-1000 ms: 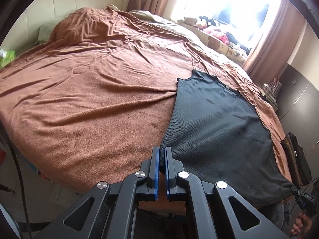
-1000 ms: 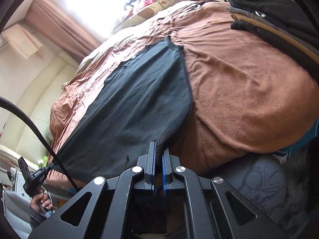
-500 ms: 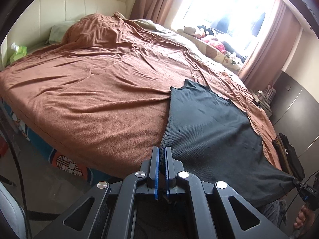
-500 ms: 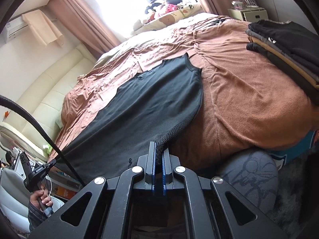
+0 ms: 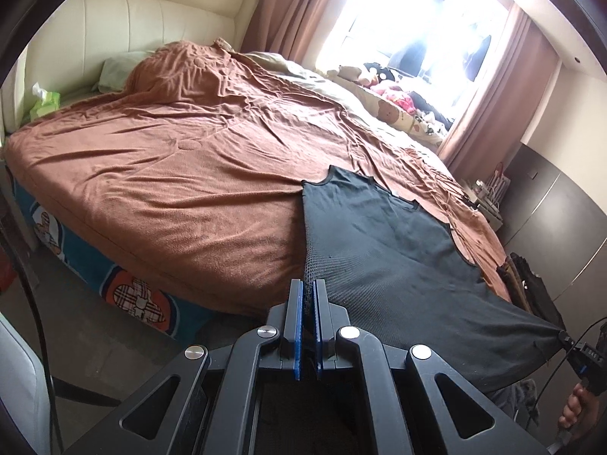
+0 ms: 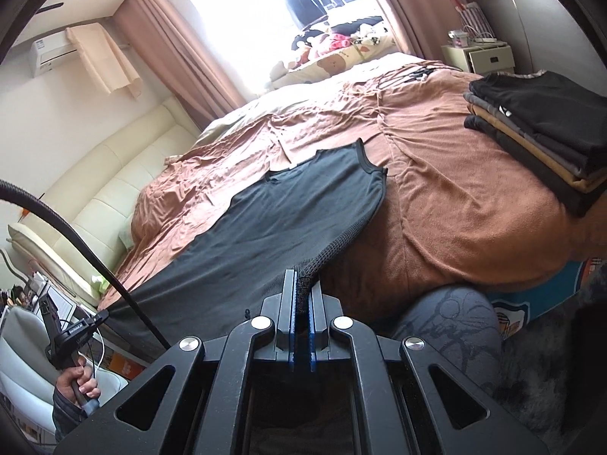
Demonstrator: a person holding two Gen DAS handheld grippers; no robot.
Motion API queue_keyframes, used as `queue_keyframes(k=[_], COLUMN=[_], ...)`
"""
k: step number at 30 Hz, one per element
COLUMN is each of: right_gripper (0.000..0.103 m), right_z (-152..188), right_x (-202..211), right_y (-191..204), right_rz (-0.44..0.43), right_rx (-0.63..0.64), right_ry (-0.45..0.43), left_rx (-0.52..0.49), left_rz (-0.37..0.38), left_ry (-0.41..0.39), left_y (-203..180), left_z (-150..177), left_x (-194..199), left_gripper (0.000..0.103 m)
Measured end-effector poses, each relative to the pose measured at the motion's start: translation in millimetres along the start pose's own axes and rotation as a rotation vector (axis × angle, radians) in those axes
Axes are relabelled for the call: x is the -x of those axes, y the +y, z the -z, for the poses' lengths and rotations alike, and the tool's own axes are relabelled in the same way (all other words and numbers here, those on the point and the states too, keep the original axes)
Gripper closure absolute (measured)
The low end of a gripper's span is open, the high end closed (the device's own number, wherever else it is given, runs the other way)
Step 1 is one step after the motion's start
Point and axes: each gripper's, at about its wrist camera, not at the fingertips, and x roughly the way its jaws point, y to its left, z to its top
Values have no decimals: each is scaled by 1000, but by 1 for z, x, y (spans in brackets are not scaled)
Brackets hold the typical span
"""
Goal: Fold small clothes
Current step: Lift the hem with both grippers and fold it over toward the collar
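A black sleeveless mesh top (image 5: 379,242) lies stretched on the brown bedspread (image 5: 182,174), neck end far, hem end lifted off the near bed edge. My left gripper (image 5: 308,284) is shut on one hem corner. In the right wrist view the same top (image 6: 288,212) runs up to my right gripper (image 6: 302,276), shut on the other hem corner. Each view shows the other gripper at the hem's far end: the right gripper (image 5: 565,337) held by a hand, and the left gripper (image 6: 102,314). The hem is taut between them.
A stack of folded clothes (image 6: 538,125) sits on the bed's right part, seen edge-on as the stack (image 5: 527,280). A grey stool (image 6: 455,322) stands below the bed edge. A nightstand (image 6: 478,57), a tissue box (image 5: 45,100) and plush toys (image 5: 390,91) lie farther off.
Both grippers have drawn back from the bed and risen a little, dragging the top toward the near edge. More floor and bed side show now. Both grips are unchanged.
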Motion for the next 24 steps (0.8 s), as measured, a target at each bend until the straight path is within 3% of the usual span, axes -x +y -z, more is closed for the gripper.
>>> queue_keyframes(k=[12,24], right_gripper=[102,102], right_z=[-8,-22], right_x=[29,-2], right_y=[2,-8], right_rz=[-26,-13], right_rx=[50,20], right_ry=[-70,-41], left_rx=[-35,-51], left_rz=[36,24], left_ry=[-85,-69], left_y=[-15,-25], left_z=[-12,-28], left_x=[44,17], left_gripper=[98,98])
